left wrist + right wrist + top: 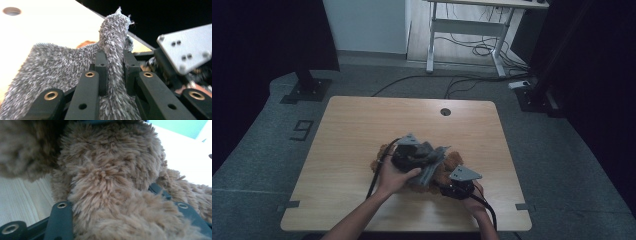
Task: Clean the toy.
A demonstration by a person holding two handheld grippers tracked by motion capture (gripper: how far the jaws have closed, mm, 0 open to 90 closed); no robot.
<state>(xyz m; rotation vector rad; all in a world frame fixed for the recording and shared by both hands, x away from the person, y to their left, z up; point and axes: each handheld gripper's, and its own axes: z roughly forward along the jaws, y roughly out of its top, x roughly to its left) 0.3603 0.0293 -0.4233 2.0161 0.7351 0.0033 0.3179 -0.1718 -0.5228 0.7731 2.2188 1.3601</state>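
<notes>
Between the left claw's (113,62) jaws: a fold of grey knitted cloth (57,67), pinched tight and lifted, the rest draping down to that claw's left. Soft and light stuff, likely to stretch and slip rather than resist; best held by a bunched fold, as now, not by a single edge.

Ahead of the right claw (460,186), pressed right up against it: a brown plush toy (110,175), its long fur bulging between the half-closed jaws. Looks gripped, though the fur hides the pads. Squashy, light, nothing to break; better taken by a limb or a thick roll of stuffing, since loose fur alone could pull free.

Seen from above, both claws close together near the front of the counter (362,125), grey cloth lying over the toy, the two touching.

Underneath: pale wood, smooth and bare, a round cable hole (445,111) at the far edge. Beyond: grey carpet, dark curtains at both sides, a white desk frame (467,30) with trailing cables.
</notes>
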